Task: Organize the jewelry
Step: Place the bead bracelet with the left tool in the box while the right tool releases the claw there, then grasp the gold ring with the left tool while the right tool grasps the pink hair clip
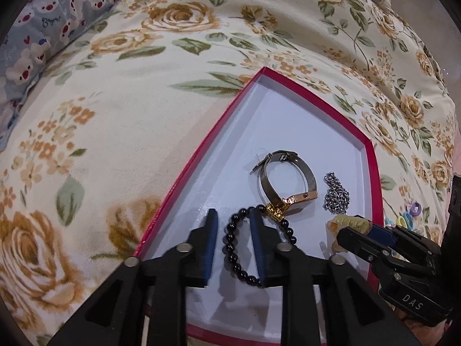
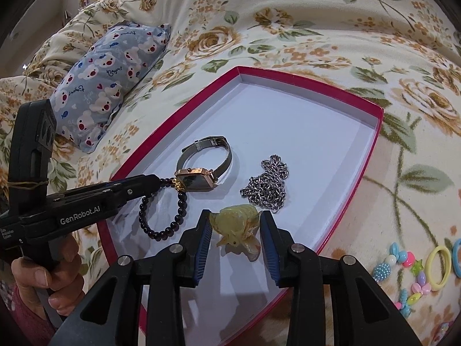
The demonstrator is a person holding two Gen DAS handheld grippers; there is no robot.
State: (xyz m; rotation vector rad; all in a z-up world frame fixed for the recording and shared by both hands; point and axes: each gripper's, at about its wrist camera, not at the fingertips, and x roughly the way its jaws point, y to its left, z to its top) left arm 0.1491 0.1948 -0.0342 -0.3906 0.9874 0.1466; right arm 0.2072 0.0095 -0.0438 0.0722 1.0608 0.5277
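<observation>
Red cardboard forms the rim of the shallow box [image 2: 161,141] that lies on the flowered blanket [image 1: 173,43], and its white floor already holds several pieces. In the left wrist view, the left gripper [image 1: 233,225] stands low at the bottom centre with its jaws a little apart; the black bead bracelet [image 1: 230,248] lies loose between them and under the right finger, so I judge it is released, not pinched. The watch [image 2: 201,170] rests just above it, touching the gold bead, and the steel chain [image 2: 268,184] is piled to its right. In the right wrist view, the right gripper [image 2: 234,225] has the yellow carved pendant [image 2: 236,227] between its blue pads at the bottom centre; the pads seem to touch its sides, but whether they press I cannot tell. Colourful hair ties [image 2: 420,265] wait outside the box at the lower right, probably next.
</observation>
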